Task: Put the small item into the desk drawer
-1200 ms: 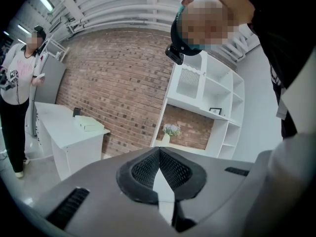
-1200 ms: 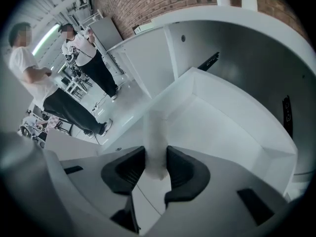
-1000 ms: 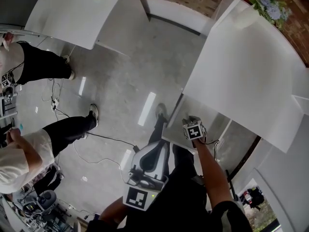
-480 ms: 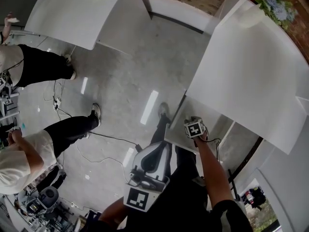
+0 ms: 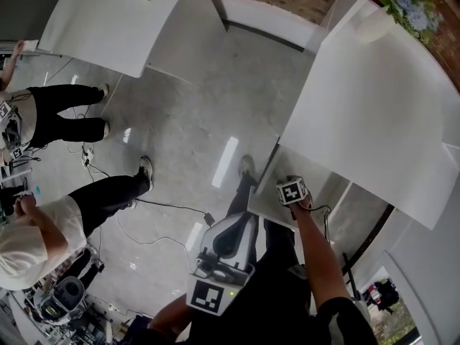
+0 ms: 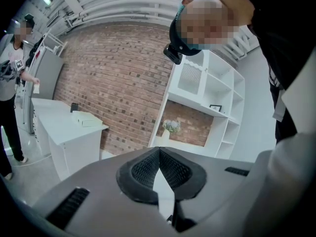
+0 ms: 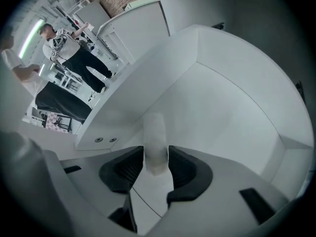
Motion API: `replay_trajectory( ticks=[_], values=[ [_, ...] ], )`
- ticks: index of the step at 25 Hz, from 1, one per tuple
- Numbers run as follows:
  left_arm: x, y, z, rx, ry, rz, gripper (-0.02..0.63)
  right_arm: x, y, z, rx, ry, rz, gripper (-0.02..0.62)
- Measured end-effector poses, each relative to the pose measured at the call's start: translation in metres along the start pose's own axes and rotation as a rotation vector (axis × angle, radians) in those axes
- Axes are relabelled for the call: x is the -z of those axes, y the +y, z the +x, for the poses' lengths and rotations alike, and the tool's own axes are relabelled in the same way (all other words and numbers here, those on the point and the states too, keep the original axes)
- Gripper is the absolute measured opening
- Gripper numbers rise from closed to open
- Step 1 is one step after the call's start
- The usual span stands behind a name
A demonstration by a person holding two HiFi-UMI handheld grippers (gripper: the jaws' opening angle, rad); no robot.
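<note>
White drawer (image 5: 267, 192) stands pulled out under the tabletop (image 5: 366, 113) in the head view, with the right claw (image 5: 291, 192) above it and the left claw (image 5: 227, 241) low. Left gripper view: claw (image 6: 159, 154) clenched, empty. Right gripper view: claw (image 7: 156, 168) opening, blurred small item (image 7: 155, 137) between its pads, inside the drawer.

Grey concrete floor (image 5: 194, 113), cables (image 5: 147, 203) across it; brick wall (image 6: 113, 78); white shelf unit (image 6: 212, 98); white table (image 5: 108, 20).

Mock-office lab: white desks (image 5: 374, 113), brick wall (image 6: 113, 83), floor cables (image 5: 172, 207) (bystanders (image 6: 9, 78) wearing gear).
</note>
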State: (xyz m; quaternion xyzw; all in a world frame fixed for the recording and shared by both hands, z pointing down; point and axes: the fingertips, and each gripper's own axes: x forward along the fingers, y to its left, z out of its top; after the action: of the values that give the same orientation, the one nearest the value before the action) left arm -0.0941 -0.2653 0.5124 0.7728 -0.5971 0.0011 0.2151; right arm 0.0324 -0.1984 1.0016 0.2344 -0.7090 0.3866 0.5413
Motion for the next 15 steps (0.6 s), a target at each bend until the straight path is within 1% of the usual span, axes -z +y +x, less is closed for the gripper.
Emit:
replay_trajectory(
  ticks=[6,10,12,15],
  values=[
    [-0.007,-0.006,-0.004,0.013,-0.017,0.000,0.025,-0.003,0.000,-0.017,0.009,-0.015,-0.005,0.181],
    [-0.016,-0.012,-0.010,0.029,-0.041,0.001,0.025,0.008,0.014,-0.044,-0.013,0.017,0.040,0.181],
    [-0.025,-0.018,-0.018,0.039,-0.058,0.009,0.025,0.001,0.021,-0.065,-0.009,-0.033,0.023,0.179],
    [-0.041,-0.026,-0.029,0.049,-0.089,0.021,0.025,-0.013,0.024,-0.107,0.022,-0.123,0.012,0.162]
  ],
)
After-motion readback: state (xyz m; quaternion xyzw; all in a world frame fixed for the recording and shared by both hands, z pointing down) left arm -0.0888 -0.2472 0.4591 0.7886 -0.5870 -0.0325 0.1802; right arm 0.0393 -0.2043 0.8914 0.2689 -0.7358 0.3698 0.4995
